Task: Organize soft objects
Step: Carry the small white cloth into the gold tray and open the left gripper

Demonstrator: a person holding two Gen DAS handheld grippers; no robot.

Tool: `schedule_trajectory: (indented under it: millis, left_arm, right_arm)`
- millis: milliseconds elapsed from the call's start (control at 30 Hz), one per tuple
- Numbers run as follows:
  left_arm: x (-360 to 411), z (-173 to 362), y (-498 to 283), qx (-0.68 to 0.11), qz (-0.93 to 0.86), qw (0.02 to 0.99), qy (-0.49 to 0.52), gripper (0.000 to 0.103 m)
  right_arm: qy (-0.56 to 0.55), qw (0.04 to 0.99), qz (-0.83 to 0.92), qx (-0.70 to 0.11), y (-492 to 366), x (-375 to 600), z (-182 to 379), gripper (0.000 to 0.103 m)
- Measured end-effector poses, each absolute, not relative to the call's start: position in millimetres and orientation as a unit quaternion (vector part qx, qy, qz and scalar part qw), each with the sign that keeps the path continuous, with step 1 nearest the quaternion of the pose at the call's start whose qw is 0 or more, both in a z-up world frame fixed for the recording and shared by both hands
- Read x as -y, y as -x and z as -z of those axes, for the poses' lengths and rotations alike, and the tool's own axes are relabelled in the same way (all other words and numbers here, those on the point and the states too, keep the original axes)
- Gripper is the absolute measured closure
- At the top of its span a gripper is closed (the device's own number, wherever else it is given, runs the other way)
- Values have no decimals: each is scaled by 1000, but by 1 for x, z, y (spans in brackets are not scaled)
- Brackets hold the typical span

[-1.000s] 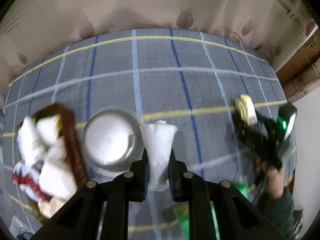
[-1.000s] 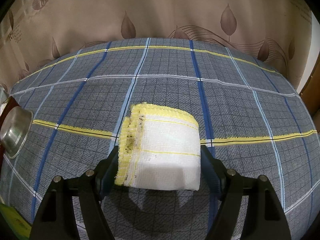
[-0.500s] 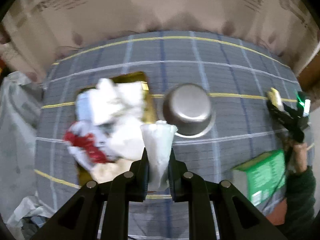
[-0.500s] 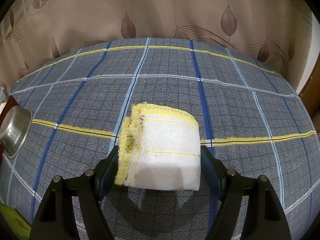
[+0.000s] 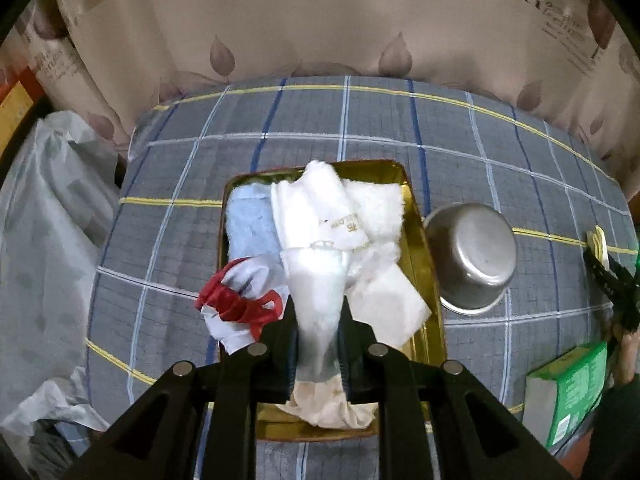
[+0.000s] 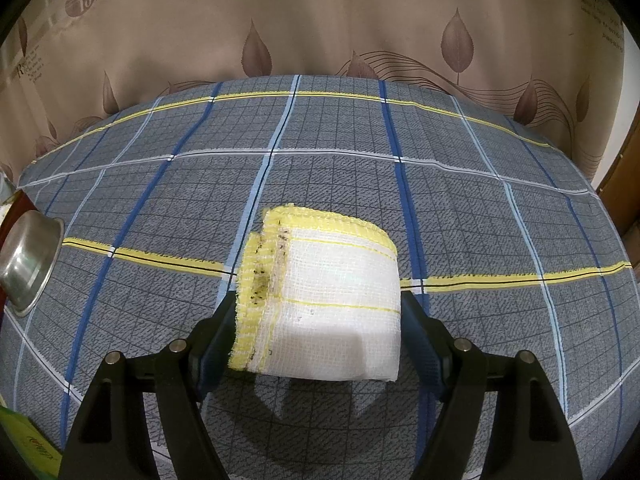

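Note:
My left gripper [image 5: 318,312] hangs over a gold tray [image 5: 416,216] with a thin white cloth [image 5: 316,280] pinched upright between its fingers; its jaws are opening, the cloth still between them. In the tray lie a light blue towel [image 5: 250,224], fluffy white towels [image 5: 360,208] and a red-and-white cloth [image 5: 240,300] that spills over the left rim. My right gripper [image 6: 318,308] is shut on a folded white cloth with a yellow border [image 6: 336,280], just above the checked tablecloth. That right gripper [image 5: 612,280] also shows at the far right of the left wrist view.
An upturned steel bowl [image 5: 470,256] sits right of the tray, and the same bowl [image 6: 24,256] shows at the left edge of the right wrist view. A green box [image 5: 568,392] stands at the front right. A plastic bag [image 5: 40,240] hangs beside the table's left end. A curtain backs the table.
My left gripper has carried the white cloth leftward, from beside the steel bowl to above the gold tray. The right gripper and its folded cloth have not moved.

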State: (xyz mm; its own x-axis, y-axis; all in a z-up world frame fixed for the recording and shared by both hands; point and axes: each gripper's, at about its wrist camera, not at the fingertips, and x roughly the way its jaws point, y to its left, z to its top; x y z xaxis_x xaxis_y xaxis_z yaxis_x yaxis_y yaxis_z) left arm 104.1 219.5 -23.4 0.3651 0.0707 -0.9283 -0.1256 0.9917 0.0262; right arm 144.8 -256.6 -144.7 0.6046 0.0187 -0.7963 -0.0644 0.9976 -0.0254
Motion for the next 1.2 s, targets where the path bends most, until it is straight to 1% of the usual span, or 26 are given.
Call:
schedule_trajectory:
  millis: [100,200,233,267,367,533,800,1033,1167,1200]
  left_arm:
    - [-224,34,-107,-568,-54,820,36,85]
    - [-229,41,-109,-572,-54,817,46,81]
    - [-230,43,-109,-571,-54,818,48,74]
    - [-231,44,-109,-572,-51,817,47,65]
    - [-233,48,-108,-574,-54,816,48,60]
    - [-236,47,-105,-573,-48,817,50,58]
    - [-237,12,-77,-518,-73,852,33,58]
    - [-236,-18,-47,-494,-94,864,-41,58]
    - [-248,-21,-32,-481,-113,869,-35,58]
    - [-250,-19,-29,-480,-115,869,-33,58]
  right_arm:
    - [26,895,-23,-444,-145,256,145,29]
    - [26,895,-23,-444,-145,256,145,29]
    - [26,895,-23,-444,-145,256,145,29]
    - [26,895,-23,-444,-145,257,145,29]
    - [26,895,-23,-444,-145,257,145,29]
    - [26,895,-23,-444,-145,257,145,29]
    - [27,895,-23,-444,-145,257,145,29]
    - [25,895,-24,-445,-146,257,145,28]
    - [20,893,-29,-448,-146,258,144,26]
    - [18,892,-33,-451,-147,259,144,24]
